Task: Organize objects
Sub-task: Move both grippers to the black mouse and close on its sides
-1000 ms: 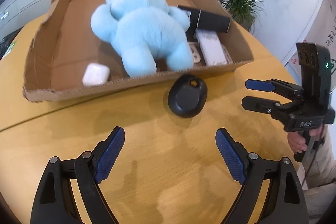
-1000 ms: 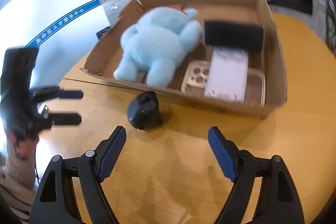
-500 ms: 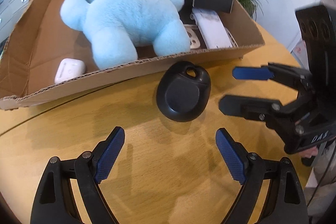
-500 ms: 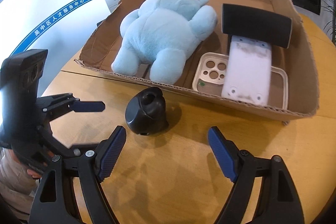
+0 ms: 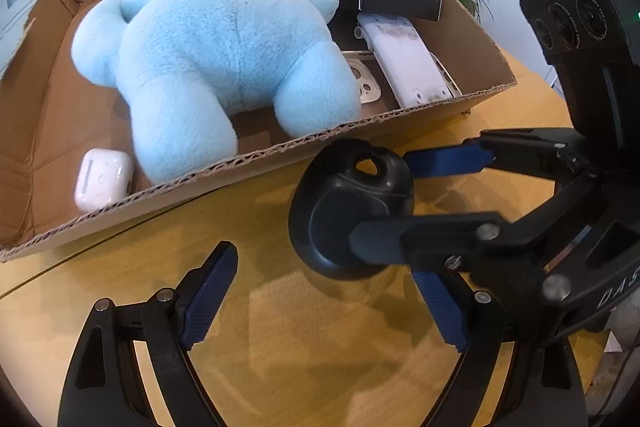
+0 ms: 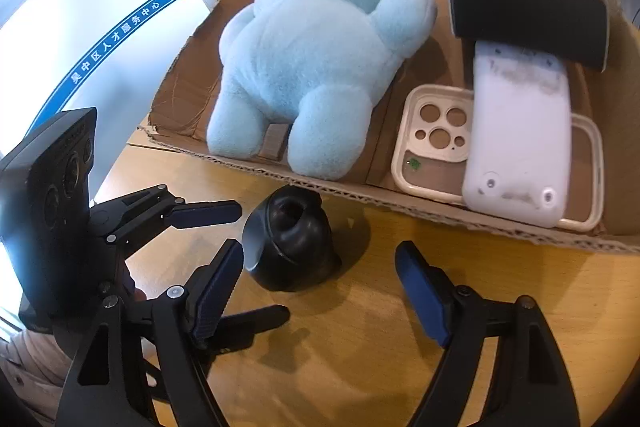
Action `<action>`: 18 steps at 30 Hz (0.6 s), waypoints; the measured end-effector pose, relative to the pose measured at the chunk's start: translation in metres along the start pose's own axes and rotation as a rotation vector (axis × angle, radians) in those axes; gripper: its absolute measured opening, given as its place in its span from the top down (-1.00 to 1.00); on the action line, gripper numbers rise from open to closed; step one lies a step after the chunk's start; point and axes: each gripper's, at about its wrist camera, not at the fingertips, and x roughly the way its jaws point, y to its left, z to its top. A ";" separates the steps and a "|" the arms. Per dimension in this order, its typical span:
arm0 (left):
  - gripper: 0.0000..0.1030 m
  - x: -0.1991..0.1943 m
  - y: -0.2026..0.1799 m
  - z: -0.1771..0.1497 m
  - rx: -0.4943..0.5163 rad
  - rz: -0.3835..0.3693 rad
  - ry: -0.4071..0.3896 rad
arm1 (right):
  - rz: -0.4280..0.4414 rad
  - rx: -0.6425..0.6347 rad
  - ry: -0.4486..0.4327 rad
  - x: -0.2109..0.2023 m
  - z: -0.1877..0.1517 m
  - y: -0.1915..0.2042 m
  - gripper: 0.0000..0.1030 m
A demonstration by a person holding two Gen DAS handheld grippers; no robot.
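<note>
The black rounded object (image 6: 290, 243) with a loop hole at its narrow end sits on the wooden table (image 6: 400, 367), just outside the near wall of the cardboard box (image 6: 500, 223) and apart from it. It looks like moulded rubber or hard plastic, squat and domed, probably light and stiff enough not to crush; its smooth curved shell could slip out of flat pads, so my guess is that the safest hold is low across its widest part, or across the flatter sides near the loop, not on the sloping top.

The right gripper (image 6: 320, 277) has its jaws closing from a wide spread, one blue pad (image 6: 216, 283) near the object's side and the other well clear; the object lies ahead of the pads, not yet between them, and nothing is held. In the left wrist view one of its fingers crosses in front of the object and the other reaches beside the loop end. The left gripper (image 5: 320, 303) stands wide open and empty, just short of the same object.

Counted: one black object on the table. Inside the box: one light blue plush toy (image 5: 224, 55) lying face down, one white earbud case (image 5: 102, 179), one cream phone case (image 6: 436, 139), one white flat device (image 6: 520, 135) lying across that case, and one black rectangular box (image 6: 528, 11) propped against the far side
</note>
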 end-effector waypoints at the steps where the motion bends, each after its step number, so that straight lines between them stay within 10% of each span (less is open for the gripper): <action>1: -0.73 0.002 0.001 0.000 -0.001 -0.002 0.003 | 0.005 0.004 0.006 0.002 0.000 0.000 -0.45; 13: -0.72 0.005 0.002 -0.004 0.012 -0.028 -0.032 | 0.050 0.004 0.030 0.012 0.001 0.003 -0.10; 18: -0.33 0.005 -0.005 -0.010 0.051 -0.042 -0.033 | 0.066 0.014 0.040 0.013 -0.001 0.005 0.03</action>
